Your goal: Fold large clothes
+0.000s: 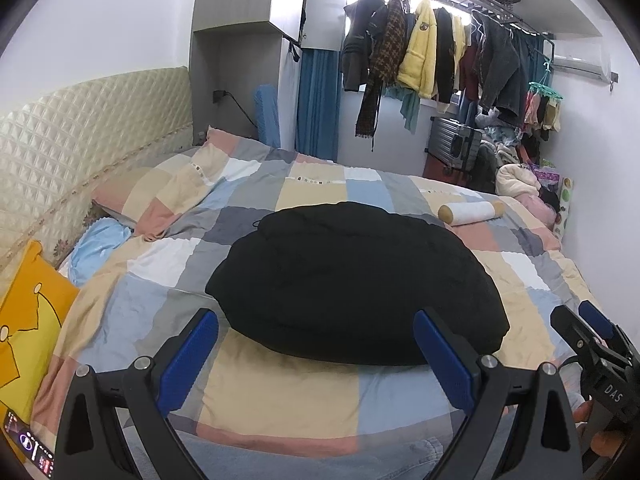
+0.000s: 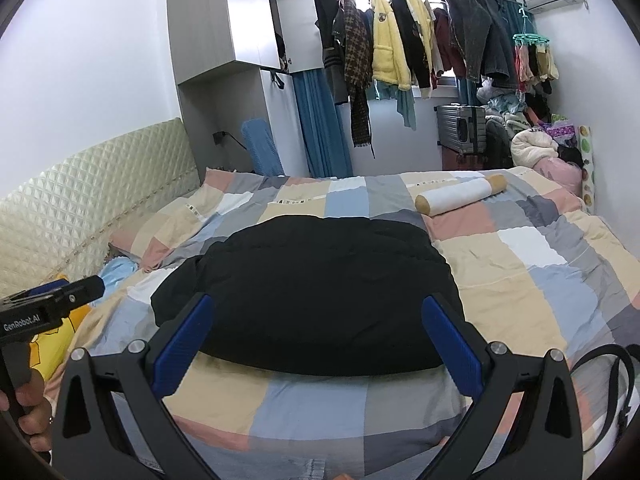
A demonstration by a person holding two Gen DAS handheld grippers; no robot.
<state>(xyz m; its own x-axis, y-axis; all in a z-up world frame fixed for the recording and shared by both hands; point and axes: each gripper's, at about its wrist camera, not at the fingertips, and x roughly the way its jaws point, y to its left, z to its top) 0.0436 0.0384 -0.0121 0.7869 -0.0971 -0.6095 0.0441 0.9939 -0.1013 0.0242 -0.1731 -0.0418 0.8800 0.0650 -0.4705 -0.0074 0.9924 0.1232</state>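
A large black garment (image 1: 352,280) lies folded into a thick rounded bundle on the patchwork bed cover (image 1: 280,396); it also shows in the right wrist view (image 2: 316,296). My left gripper (image 1: 316,340) is open and empty, its blue pads just short of the bundle's near edge. My right gripper (image 2: 316,328) is open and empty, held above the bundle's near edge. The right gripper also shows at the right edge of the left wrist view (image 1: 588,328), and the left gripper shows at the left edge of the right wrist view (image 2: 60,296).
A white bolster (image 2: 460,194) lies on the far right of the bed. A yellow cushion (image 1: 28,308) and a pale blue cloth (image 1: 100,248) lie by the quilted headboard (image 1: 80,140). Clothes hang on a rack (image 2: 400,40); a suitcase (image 2: 460,128) stands behind.
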